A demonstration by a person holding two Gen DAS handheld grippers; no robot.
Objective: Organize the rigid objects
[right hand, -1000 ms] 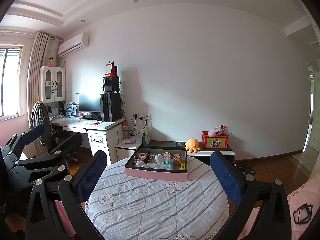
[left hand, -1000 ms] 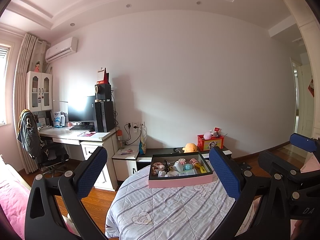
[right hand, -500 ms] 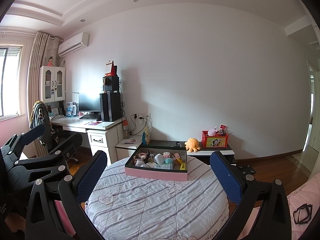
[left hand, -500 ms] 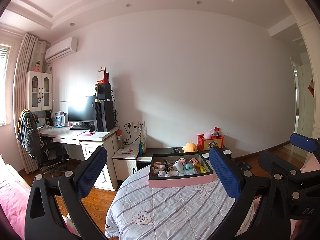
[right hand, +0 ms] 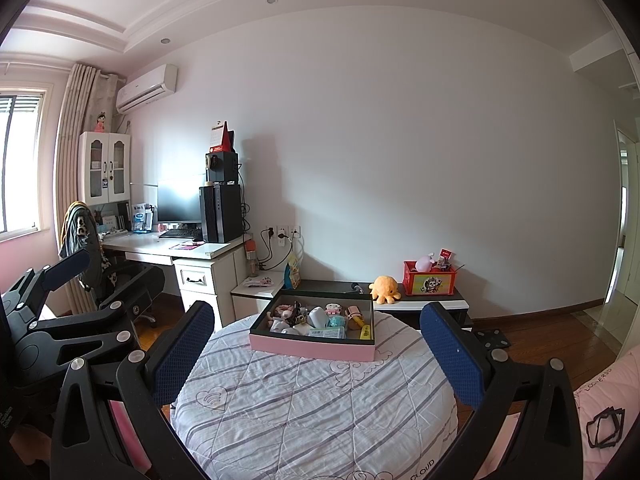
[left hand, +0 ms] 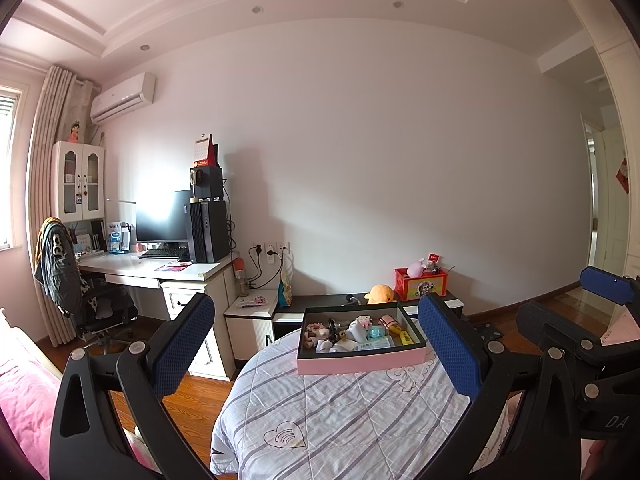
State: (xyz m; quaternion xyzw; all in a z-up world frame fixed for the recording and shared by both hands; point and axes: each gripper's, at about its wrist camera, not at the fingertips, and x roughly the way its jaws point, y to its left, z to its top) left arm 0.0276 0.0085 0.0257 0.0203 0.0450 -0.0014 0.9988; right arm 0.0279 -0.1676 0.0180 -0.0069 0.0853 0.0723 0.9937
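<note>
left gripper (left hand: pixel 316 344) open, holding nothing | right gripper (right hand: pixel 316 344) open, holding nothing | round table (right hand: pixel 312 408) under striped quilt | pink box (right hand: pixel 312 347) of small items at table's far side | orange plush (right hand: pixel 384 289) on low shelf behind

**Tray at twelve, far edge of the round table**

The tray (right hand: pixel 312 346) sits on the round table (right hand: pixel 304 412) at twelve o'clock, crowded with small items, perhaps toys. Behind it runs a low bench (right hand: pixel 424 298); the plush (right hand: pixel 384 289) and crate (right hand: pixel 429 283) sit at one o'clock. The desk (right hand: pixel 176 246) stands at ten o'clock.
</note>
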